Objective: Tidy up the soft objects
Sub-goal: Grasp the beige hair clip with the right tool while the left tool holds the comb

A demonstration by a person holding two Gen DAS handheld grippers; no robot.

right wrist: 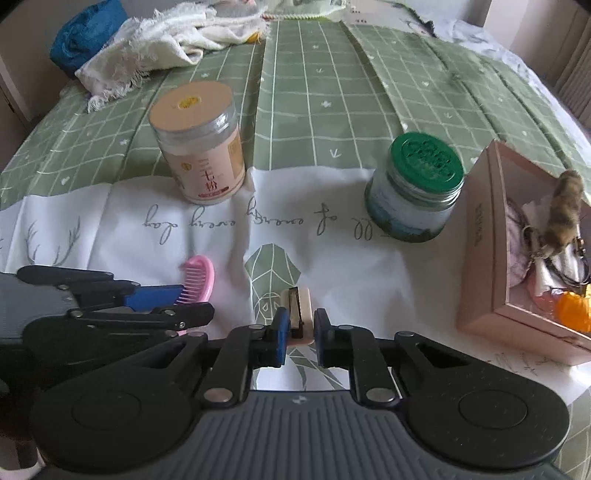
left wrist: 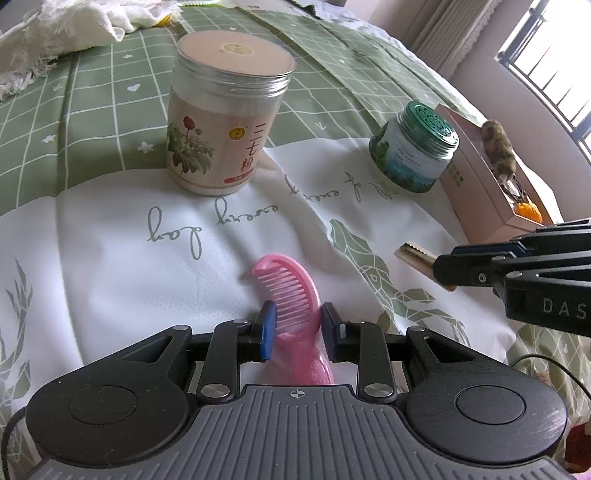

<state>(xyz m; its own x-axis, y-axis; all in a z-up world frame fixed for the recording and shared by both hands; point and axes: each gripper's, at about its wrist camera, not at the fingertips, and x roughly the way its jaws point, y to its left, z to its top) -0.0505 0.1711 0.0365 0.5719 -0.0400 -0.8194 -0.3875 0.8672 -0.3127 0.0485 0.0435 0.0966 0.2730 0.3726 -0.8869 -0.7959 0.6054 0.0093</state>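
Note:
My left gripper (left wrist: pixel 298 328) is shut on a pink comb (left wrist: pixel 291 291), whose toothed end sticks forward over the white printed cloth (left wrist: pixel 129 280). The comb also shows in the right wrist view (right wrist: pixel 199 282), with the left gripper (right wrist: pixel 155 299) around it. My right gripper (right wrist: pixel 300 330) is shut on a beige hair clip (right wrist: pixel 297 315); the clip's toothed tip shows in the left wrist view (left wrist: pixel 415 254) ahead of the right gripper (left wrist: pixel 448 271). A pink open box (right wrist: pixel 517 251) with a brown furry item (right wrist: pixel 565 206) and small accessories stands at the right.
A tall beige jar (left wrist: pixel 221 122) and a short green-lidded jar (left wrist: pixel 413 147) stand at the cloth's far edge on the green checked bedspread (right wrist: pixel 314 74). A white frayed cloth (right wrist: pixel 147 51) and a blue bundle (right wrist: pixel 88 33) lie at the far left.

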